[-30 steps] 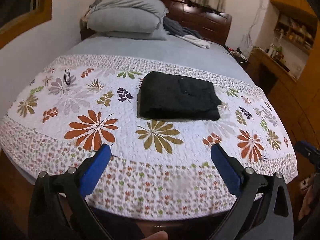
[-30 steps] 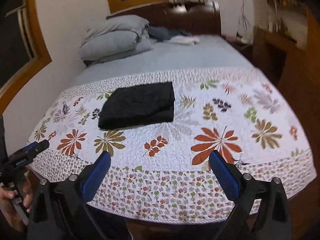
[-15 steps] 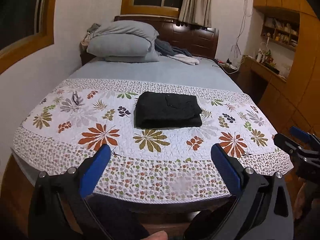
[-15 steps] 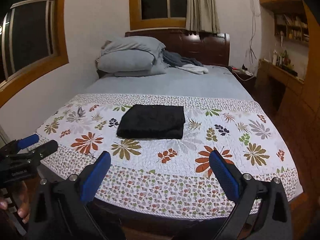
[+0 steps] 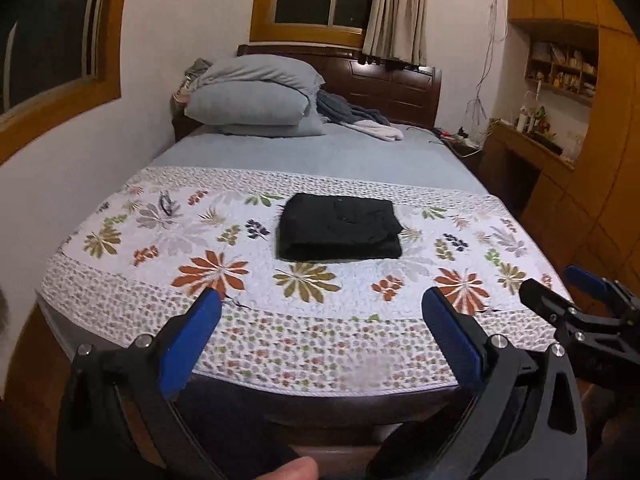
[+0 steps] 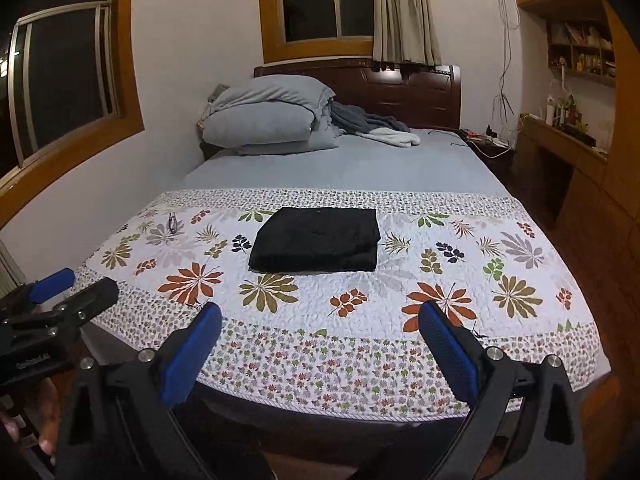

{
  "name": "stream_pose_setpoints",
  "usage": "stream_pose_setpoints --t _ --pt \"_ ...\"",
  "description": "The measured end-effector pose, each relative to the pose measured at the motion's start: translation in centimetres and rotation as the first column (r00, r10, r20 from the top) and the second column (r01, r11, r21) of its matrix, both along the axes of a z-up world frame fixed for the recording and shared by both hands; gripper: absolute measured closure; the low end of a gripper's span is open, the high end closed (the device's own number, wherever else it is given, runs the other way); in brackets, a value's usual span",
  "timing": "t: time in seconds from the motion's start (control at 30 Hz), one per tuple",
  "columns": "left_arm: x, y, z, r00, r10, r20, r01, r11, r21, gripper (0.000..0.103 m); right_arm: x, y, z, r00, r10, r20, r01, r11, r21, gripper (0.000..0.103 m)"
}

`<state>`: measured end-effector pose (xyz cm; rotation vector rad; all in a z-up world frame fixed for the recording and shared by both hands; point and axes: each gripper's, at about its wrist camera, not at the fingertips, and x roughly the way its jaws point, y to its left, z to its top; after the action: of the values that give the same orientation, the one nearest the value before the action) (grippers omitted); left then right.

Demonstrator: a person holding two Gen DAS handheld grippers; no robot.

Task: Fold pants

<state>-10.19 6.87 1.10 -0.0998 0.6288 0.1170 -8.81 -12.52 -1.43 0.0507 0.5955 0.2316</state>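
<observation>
Lay folded in the middle of the frame: pants (image 5: 339, 227) on the quilt (image 5: 224, 320). Sat behind, upper middle: pillows (image 5: 256, 100) by the headboard (image 5: 400, 84). Stood at the right edge: a desk (image 5: 532, 148). Rested left of the pants: glasses (image 6: 172, 222).

A home bedroom: a bed with a dark wooden headboard (image 6: 404, 96), stacked grey pillows (image 6: 264, 120) at its head end, and a white leaf-patterned quilt (image 6: 360, 280) across its foot. Wood-framed windows (image 6: 324, 4), beige curtains (image 6: 404, 12) and cluttered wooden wall shelves (image 6: 580, 52) surround it.
</observation>
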Motion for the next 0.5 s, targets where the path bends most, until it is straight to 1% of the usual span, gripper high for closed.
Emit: stream_pose_setpoints --t 0.13,0.3,0.4,0.5 --pt "0.3 0.0 -0.1 1.000 0.001 -0.014 -0.001 1.000 0.005 0.003 0.5 0.0 -0.2 1.000 -0.007 -0.009 0.007 1.000 0.005 0.004" --pt "1.2 0.1 -0.6 0.999 0.024 -0.026 -0.024 1.000 0.015 0.003 1.1 0.3 -0.5 1.000 0.003 -0.014 -0.003 1.000 0.003 0.004" --pt "1.7 0.4 -0.7 0.999 0.033 -0.018 -0.033 0.999 0.011 0.003 1.7 0.7 -0.7 1.000 0.013 -0.019 -0.013 1.000 -0.001 0.004" --pt "2.0 0.4 -0.7 0.999 0.043 -0.008 -0.043 0.999 0.022 0.003 2.4 1.0 -0.8 0.999 0.020 -0.025 -0.020 1.000 -0.004 0.004"
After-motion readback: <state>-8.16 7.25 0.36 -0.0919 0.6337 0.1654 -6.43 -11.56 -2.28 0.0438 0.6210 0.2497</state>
